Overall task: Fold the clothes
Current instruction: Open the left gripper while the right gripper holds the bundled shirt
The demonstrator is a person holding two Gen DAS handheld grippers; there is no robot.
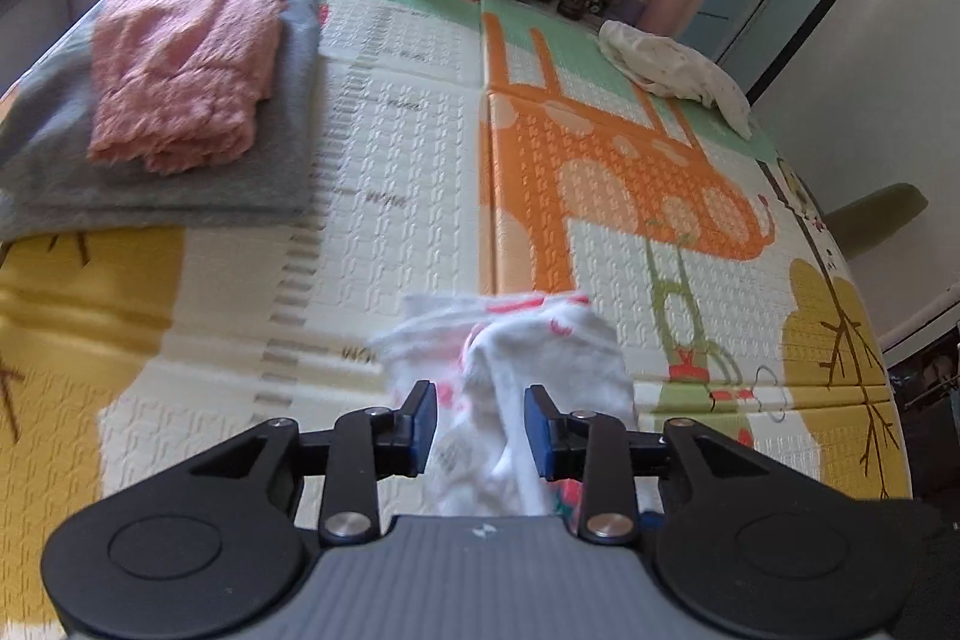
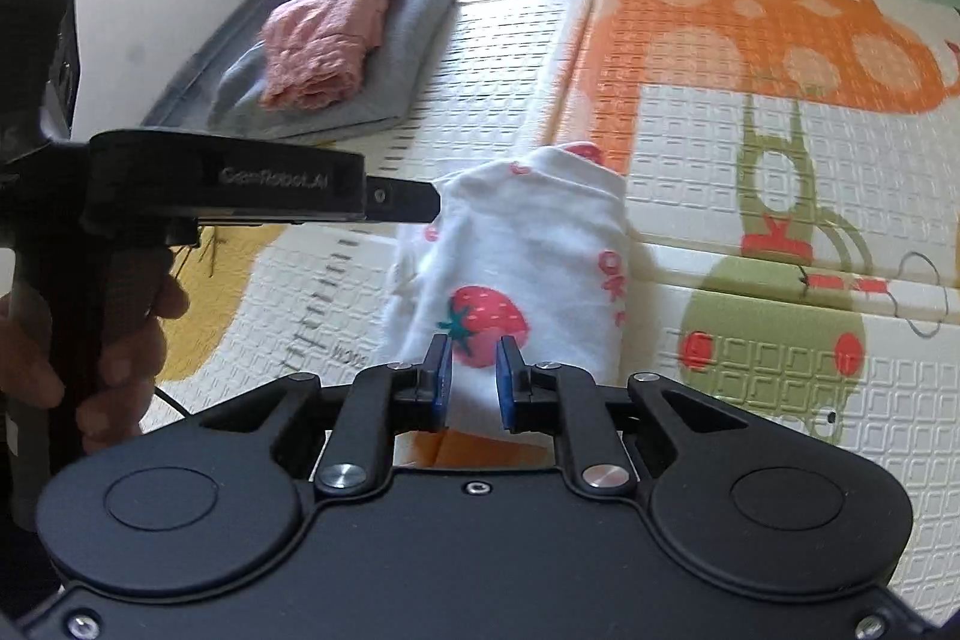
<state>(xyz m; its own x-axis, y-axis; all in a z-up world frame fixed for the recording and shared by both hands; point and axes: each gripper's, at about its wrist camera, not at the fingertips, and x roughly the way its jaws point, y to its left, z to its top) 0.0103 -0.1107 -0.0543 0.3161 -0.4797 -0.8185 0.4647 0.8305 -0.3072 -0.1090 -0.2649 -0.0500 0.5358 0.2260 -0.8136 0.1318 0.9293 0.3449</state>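
Left gripper (image 1: 480, 421), jaws parted, loosely straddling a small white strawberry-print cotton garment (image 2: 516, 268) lying bunched on the patterned foam play mat (image 2: 690, 196); right gripper (image 2: 474, 376) standing narrowly apart, not pinching; garment judged light, limp, best taken at hem corners.

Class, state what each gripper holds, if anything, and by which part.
Left gripper: open, strawberry-print garment loose between its pads. Right gripper: the garment's near edge sits between narrow jaws; a firm pinch cannot be told.
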